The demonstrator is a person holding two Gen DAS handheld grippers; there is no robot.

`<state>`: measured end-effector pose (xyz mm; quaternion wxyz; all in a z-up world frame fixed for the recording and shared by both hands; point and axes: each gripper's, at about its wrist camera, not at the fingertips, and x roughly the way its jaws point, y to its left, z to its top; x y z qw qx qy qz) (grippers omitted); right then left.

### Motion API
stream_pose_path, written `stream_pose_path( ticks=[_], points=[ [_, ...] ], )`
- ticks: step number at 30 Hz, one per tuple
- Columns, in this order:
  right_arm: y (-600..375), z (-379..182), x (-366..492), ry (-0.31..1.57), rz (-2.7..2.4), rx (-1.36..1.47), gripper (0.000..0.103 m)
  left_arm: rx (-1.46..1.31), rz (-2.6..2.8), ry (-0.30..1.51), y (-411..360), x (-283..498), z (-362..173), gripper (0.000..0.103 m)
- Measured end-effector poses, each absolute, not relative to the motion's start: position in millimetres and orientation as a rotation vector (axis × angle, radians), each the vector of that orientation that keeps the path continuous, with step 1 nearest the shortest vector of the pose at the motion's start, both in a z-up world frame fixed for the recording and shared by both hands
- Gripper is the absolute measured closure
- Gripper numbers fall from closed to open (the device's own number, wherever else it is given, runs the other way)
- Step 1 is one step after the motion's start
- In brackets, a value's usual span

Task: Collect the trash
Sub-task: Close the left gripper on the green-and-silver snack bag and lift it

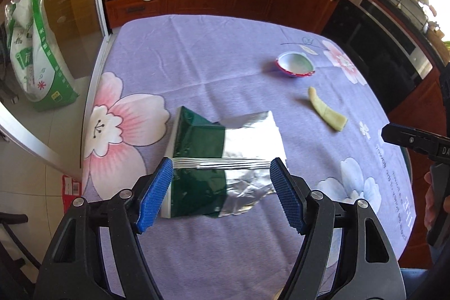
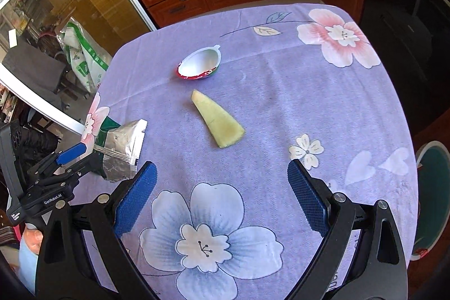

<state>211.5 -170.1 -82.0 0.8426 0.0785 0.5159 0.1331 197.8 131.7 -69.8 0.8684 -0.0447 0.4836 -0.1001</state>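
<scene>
Straddling the foil snack wrapper with our left gripper, fingers spread; light, crinkly, slippery — pinch its crimped seam. Right gripper open, empty.

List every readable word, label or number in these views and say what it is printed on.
"GenRobot.AI": on the body of the left tongs, right wrist view.
"DA", cut off: on the right tongs' body, left wrist view.
Tablecloth lettering: upside down, too blurred to read.
Green-and-white bag print: too small.
Foil snack wrapper: no text visible.
</scene>
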Motion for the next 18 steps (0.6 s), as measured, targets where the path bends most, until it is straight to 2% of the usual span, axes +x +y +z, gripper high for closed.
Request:
stream_pose_path(
  ticks=[8,13,18],
  points=[
    [-155,-96,224,1.119,0.302,0.144,0.013,-0.155,-0.25,1.071,154,208,-93,0.03],
    [-154,-101,228,1.129,0.293,0.147,0.013,-0.143,-0.295,1.064,138,213,-96,0.019],
    [-155,-104,229,1.131,0.288,0.152,0.013,-0.083,-0.311,1.045,113,216,-98,0.019]
  ],
)
